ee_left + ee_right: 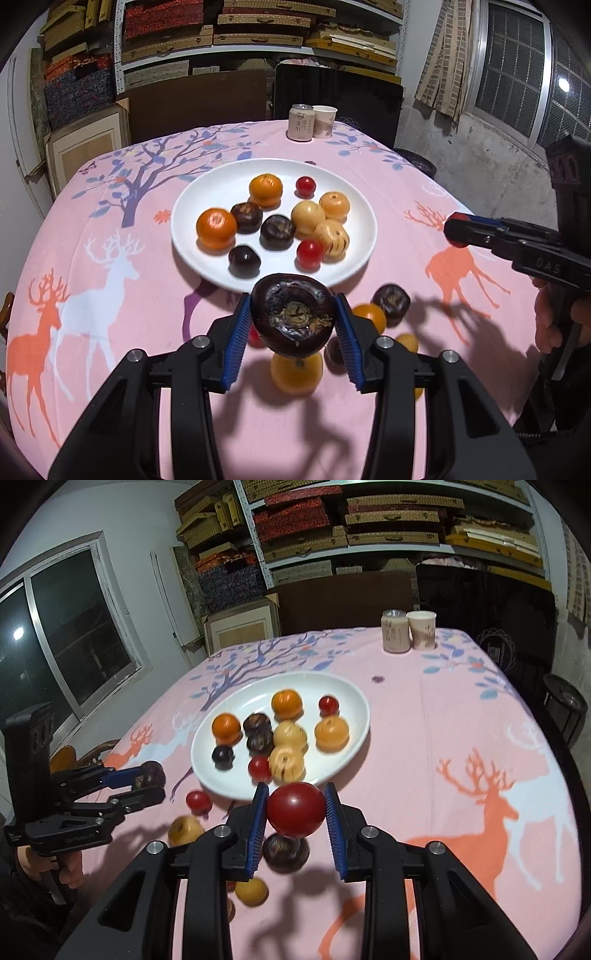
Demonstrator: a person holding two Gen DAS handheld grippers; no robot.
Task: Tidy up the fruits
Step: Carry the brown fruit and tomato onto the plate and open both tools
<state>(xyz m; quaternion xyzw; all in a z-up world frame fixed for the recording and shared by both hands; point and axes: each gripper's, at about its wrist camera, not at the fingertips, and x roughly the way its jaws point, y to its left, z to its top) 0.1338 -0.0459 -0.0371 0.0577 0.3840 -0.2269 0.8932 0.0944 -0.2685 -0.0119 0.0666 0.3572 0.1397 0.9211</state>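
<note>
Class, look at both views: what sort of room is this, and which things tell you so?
Probably a home storeroom doubling as a dining corner: shelves of stacked woven boxes, a table under a pink deer-print cloth, and a drink can.

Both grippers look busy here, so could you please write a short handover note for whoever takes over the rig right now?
Left gripper: shut on a dark fruit, held above the cloth just short of the plate.
Right gripper: shut on a red fruit, also near the plate's front edge.
Done: ten fruits on the plate, namely two orange, three dark, two red, three yellow.
Left: place both held fruits, then collect the loose ones on the cloth, including a red one, a yellow one and a dark one.
</note>
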